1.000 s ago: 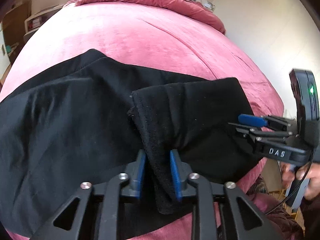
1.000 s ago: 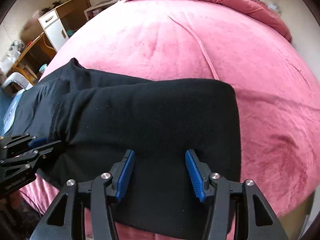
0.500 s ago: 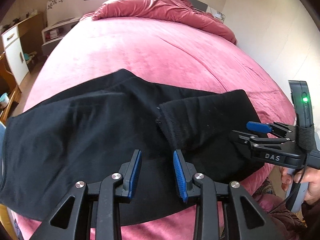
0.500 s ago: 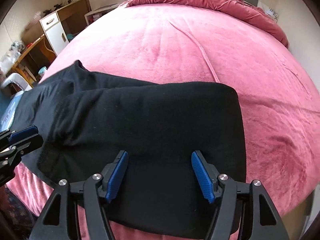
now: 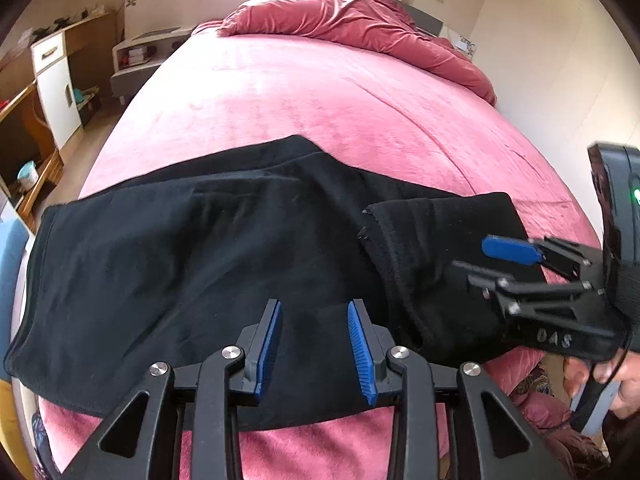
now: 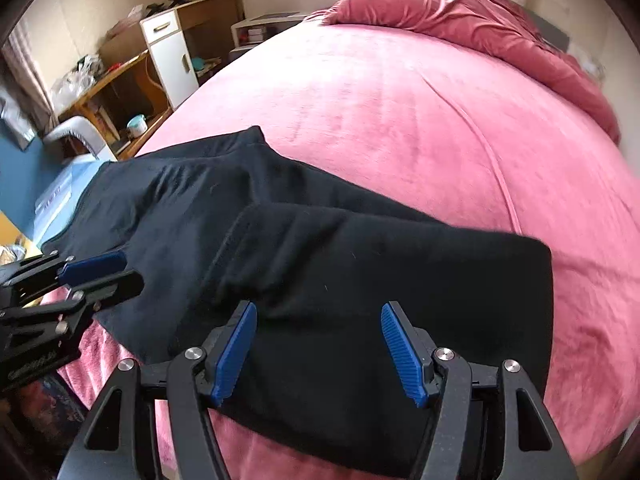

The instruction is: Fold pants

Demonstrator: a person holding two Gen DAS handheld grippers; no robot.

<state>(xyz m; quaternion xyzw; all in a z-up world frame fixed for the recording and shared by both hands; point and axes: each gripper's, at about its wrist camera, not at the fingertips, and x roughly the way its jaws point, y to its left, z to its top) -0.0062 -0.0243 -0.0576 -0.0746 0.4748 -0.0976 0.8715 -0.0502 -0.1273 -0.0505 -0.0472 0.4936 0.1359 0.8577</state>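
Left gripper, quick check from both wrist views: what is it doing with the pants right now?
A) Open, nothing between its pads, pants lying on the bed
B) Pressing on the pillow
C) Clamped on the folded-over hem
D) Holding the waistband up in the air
A: the left gripper has its blue pads apart with nothing pinched, and the black pants lie flat on the pink bed.

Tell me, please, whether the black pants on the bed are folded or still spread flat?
Partly folded: the black pants lie on the pink bedspread with the leg end doubled back over the middle, its hem on top.
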